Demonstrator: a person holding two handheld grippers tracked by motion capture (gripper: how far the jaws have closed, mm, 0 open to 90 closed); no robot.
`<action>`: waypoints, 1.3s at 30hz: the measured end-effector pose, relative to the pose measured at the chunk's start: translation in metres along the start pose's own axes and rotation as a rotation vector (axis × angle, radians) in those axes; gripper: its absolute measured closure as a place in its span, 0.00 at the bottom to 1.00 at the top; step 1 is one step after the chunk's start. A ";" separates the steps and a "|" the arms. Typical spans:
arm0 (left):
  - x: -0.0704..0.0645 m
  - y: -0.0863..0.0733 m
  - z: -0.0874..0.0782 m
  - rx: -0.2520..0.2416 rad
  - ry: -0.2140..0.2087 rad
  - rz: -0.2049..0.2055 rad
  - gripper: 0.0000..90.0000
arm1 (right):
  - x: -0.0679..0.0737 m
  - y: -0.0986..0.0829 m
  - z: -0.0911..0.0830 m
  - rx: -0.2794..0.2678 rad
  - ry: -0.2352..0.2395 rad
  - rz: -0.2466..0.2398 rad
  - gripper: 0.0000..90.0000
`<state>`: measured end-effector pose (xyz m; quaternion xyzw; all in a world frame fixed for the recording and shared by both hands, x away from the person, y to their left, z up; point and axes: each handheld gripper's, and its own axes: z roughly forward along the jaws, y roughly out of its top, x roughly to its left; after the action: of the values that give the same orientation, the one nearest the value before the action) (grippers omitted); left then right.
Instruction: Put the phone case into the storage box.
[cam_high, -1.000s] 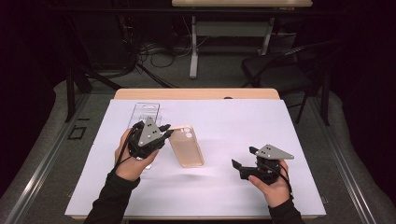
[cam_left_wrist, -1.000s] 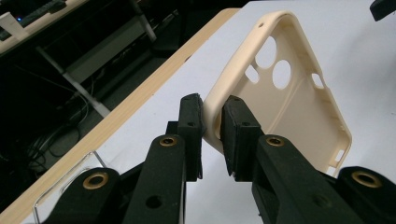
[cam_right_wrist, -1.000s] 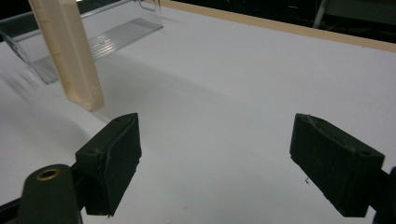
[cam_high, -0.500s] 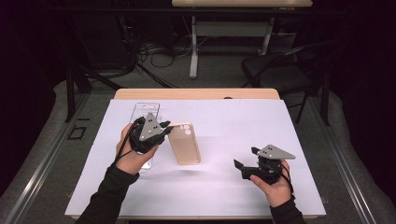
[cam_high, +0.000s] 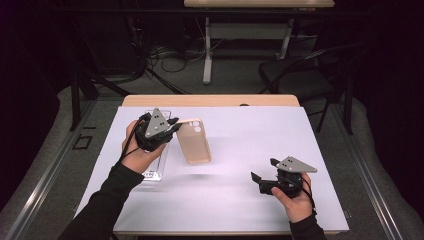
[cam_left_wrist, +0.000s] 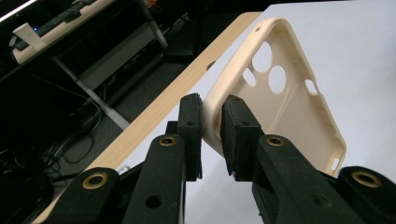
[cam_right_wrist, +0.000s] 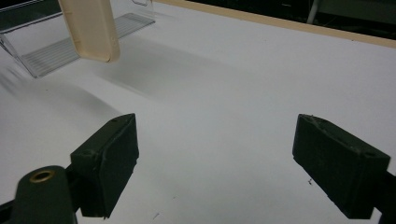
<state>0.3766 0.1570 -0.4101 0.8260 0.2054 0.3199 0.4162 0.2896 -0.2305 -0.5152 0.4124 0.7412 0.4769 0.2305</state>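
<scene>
Jaws of the left gripper (cam_left_wrist: 211, 135) are pinched on the rim of a beige phone case (cam_left_wrist: 285, 102), one pad (cam_left_wrist: 191, 130) outside the side wall and the other (cam_left_wrist: 238, 135) inside it, near the end with the camera cut-outs. Seen from the high view, the left gripper (cam_high: 172, 127) holds the phone case (cam_high: 194, 142) lifted above the white table (cam_high: 250, 130) (its shadow falls below it), just beside a clear plastic tray (cam_high: 156, 167). Well apart, the right gripper (cam_high: 264, 181) hovers low over the table (cam_right_wrist: 233, 93) with its jaws spread wide, holding nothing; the case (cam_right_wrist: 91, 28) hangs beyond them, near the tray (cam_right_wrist: 56, 51).
</scene>
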 end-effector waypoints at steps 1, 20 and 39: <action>0.002 0.000 0.001 0.004 -0.002 0.004 0.88 | 0.000 0.000 0.000 -0.001 0.000 -0.007 0.15; 0.036 0.003 0.004 -0.033 -0.027 0.096 0.88 | 0.001 -0.002 0.002 -0.001 -0.003 -0.009 0.12; 0.066 0.003 0.006 -0.102 0.033 0.144 0.88 | 0.001 -0.003 0.003 -0.003 -0.010 -0.014 0.12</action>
<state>0.4277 0.1916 -0.3868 0.8109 0.1359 0.3724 0.4304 0.2899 -0.2290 -0.5190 0.4094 0.7420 0.4743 0.2383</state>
